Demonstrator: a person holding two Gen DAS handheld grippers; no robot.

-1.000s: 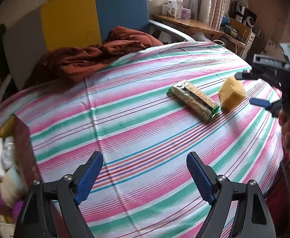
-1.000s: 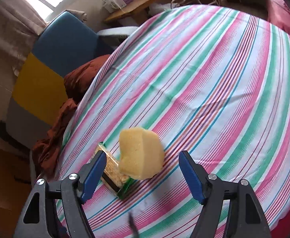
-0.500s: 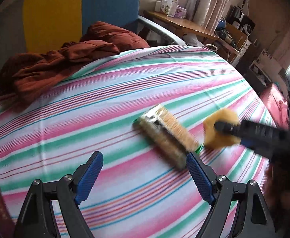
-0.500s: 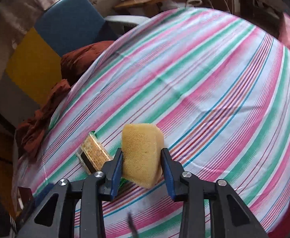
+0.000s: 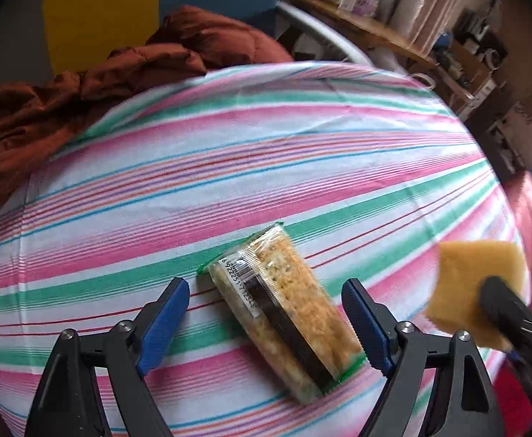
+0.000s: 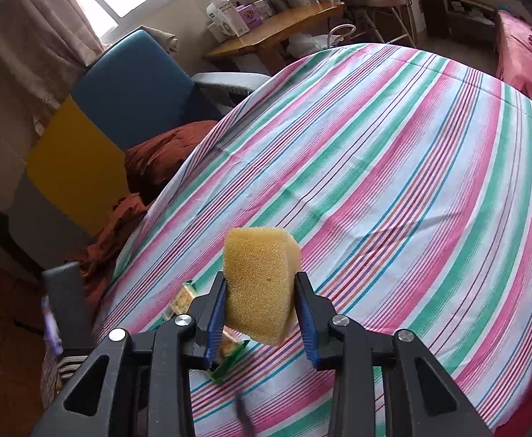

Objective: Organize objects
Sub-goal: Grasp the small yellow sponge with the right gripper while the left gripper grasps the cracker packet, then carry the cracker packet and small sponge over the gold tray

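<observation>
Since a second ago, the left gripper (image 5: 266, 324) has travelled over the wrapped snack pack (image 5: 284, 313), jaws wide astride it, its long axis running diagonally between them on the striped cloth (image 5: 229, 167); the right gripper (image 6: 262, 317) has clamped the yellow sponge (image 6: 260, 284).

Snack packet (image 6: 226, 349): mostly hidden behind the right gripper (image 6: 260, 313) at 7 o'clock. Barcode digits on it only partly legible. Shelf items at 1 o'clock blurred.
</observation>
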